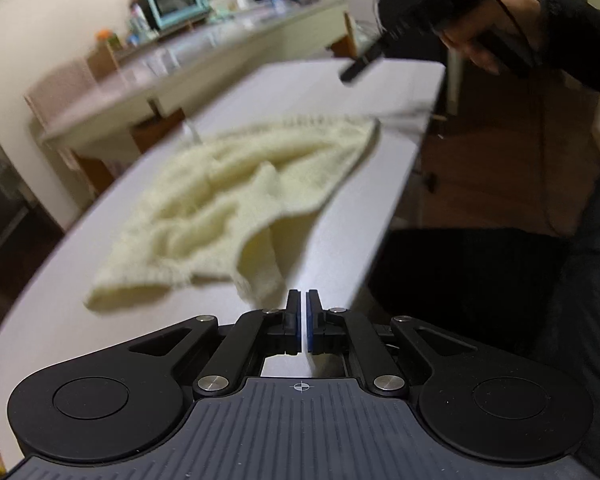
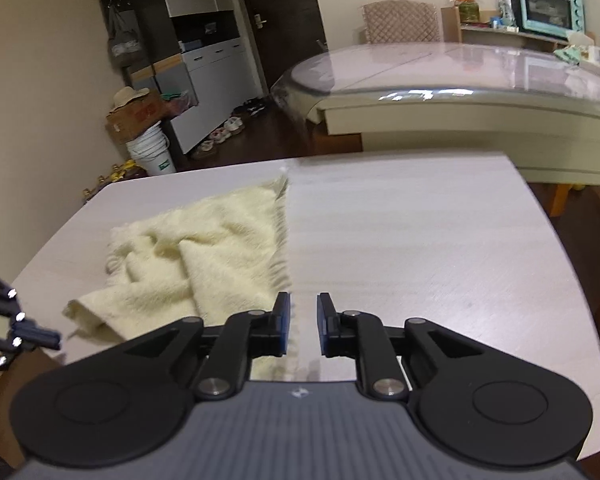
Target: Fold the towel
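Observation:
A cream towel (image 1: 236, 208) lies crumpled on the pale table (image 1: 340, 92). It also shows in the right wrist view (image 2: 204, 256), left of centre. My left gripper (image 1: 303, 312) is shut and empty, just off the towel's near corner, above the table's near edge. My right gripper (image 2: 303, 316) is open by a small gap and empty, hovering by the towel's fringed right edge. The right gripper (image 1: 358, 68) also shows in the left wrist view, held in a hand above the table's far end. Part of the left gripper (image 2: 28, 334) shows at the left edge of the right wrist view.
A second long table (image 2: 460, 80) with a glass top stands behind, carrying a teal toaster oven (image 2: 550, 6) and jars. A chair (image 2: 400, 22) stands behind it. Boxes and a white bucket (image 2: 152, 154) sit by the wall. A dark seat (image 1: 480, 280) is right of the table.

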